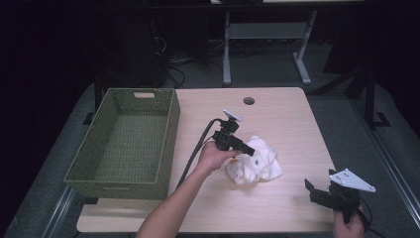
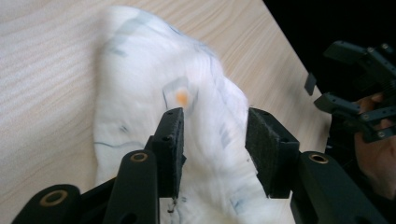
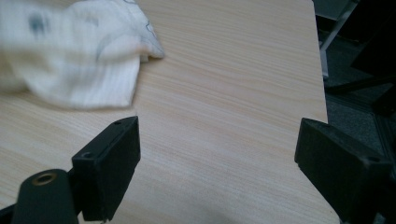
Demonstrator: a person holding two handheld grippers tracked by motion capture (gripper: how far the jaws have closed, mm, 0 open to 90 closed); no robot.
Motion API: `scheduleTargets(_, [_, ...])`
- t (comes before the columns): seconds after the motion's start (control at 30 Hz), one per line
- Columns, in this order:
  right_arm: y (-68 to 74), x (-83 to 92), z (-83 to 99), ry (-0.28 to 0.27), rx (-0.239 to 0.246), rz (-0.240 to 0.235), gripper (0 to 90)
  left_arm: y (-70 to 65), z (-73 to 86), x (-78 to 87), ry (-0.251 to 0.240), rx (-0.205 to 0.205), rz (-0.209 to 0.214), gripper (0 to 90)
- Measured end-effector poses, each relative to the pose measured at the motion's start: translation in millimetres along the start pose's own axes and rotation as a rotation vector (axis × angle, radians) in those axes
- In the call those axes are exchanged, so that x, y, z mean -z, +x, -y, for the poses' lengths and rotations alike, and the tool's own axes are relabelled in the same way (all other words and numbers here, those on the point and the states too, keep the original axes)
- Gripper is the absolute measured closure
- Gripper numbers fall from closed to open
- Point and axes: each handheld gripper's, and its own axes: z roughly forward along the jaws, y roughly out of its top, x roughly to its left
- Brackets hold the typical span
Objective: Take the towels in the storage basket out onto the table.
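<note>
— On the table, right of the green woven basket, what is being worked on?

— A crumpled white cloth is being handled near the middle of the wooden top. The left gripper is being held right over it, angled down, with its jaws partly parted; in the left gripper view the cloth is lying under and between the black pads, though no fold is being pinched by them — so it is judged to be loose on the table, not gripped.

— And the other gripper?

— The right gripper is being kept well apart, at the near right corner, with its jaws spread wide over bare wood and nothing between them; the cloth is being seen off to one side in its view.

— Which step is in hand?

— Probably a regrasp of the cloth, or its release. If the basket is the aim, a firm bite on a raised fold is being called for next — then a lift and a carry leftward over the basket rim.
</note>
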Motion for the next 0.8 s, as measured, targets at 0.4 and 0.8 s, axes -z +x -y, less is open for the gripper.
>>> scheduleTargets(0.4, [3.4, -2.4, -0.4, 0.008, 0.009, 0.011, 13.9, -7.2, 12.7, 17.2, -0.027, -0.052, 0.004, 48.8])
scheduleTargets(0.8, [1.7, -5.0, 1.8, 0.018, 0.011, 0.031, 13.9, -10.7, 30.9, 39.6, -0.067, -0.09, 0.025, 40.8])
